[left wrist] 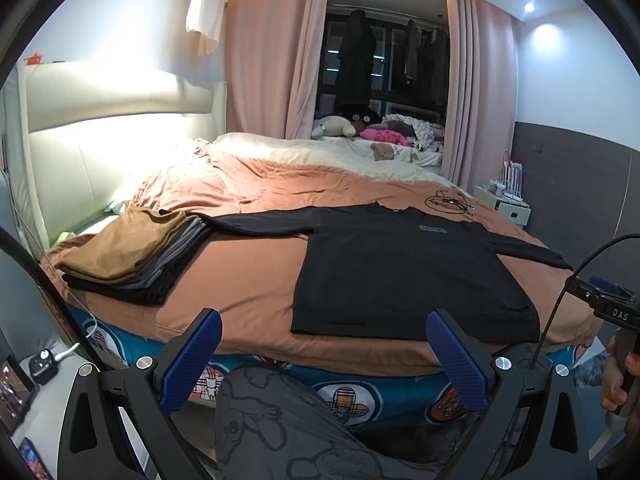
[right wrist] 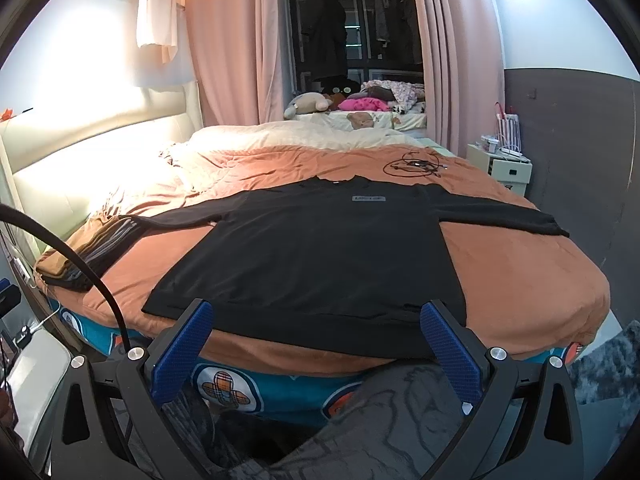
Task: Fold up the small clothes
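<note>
Both tools hang off the near edge of the bed, above the person's patterned trouser legs. The left gripper (left wrist: 324, 354) has its jaws spread wide and holds nothing; the right gripper (right wrist: 318, 346) is equally wide and empty. Just ahead, the black long-sleeved shirt (right wrist: 320, 248) lies flat on the orange bedcover (right wrist: 520, 280), hem along the near edge, collar away, sleeves stretched out toward the left and right sides. Its body runs straight away from the grippers. The right gripper looks nearer the hem. A stack of folded clothes (left wrist: 136, 256) sits at the near left corner.
</note>
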A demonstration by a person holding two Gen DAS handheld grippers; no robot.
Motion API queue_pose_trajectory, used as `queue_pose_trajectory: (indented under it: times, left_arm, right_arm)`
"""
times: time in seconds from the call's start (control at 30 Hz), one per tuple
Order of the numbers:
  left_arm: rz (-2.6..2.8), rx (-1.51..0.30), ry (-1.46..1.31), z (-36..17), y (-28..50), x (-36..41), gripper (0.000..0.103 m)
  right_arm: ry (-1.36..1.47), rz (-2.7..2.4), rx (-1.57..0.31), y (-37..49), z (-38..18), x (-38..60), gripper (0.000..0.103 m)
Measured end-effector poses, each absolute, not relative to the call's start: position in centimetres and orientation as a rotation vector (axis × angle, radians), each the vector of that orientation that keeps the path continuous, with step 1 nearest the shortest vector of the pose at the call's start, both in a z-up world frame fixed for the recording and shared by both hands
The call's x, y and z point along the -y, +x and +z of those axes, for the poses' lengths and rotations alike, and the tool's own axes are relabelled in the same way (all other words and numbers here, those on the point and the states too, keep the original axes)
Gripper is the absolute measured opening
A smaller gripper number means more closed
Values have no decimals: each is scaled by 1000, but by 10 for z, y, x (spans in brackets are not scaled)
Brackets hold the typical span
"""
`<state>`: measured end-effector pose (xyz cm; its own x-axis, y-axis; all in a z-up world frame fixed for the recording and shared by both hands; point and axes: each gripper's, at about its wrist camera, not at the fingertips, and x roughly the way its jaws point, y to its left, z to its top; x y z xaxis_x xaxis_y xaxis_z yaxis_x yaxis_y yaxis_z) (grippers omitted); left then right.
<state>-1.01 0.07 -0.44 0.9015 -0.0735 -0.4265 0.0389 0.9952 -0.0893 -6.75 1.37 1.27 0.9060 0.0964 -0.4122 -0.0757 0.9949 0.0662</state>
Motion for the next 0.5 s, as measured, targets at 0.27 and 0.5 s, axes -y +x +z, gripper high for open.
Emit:
queue_pose_trajectory:
  times: [0.27,0.5]
  left_arm:
    - [-47,-459,-90,-6,9,-6,103]
    - [-10,-472,-95,-4,48,-19,102]
  right_arm:
    - [25,115,-410,-49,18,-16,103]
    - [-23,158,-415,-1,19,-23,103]
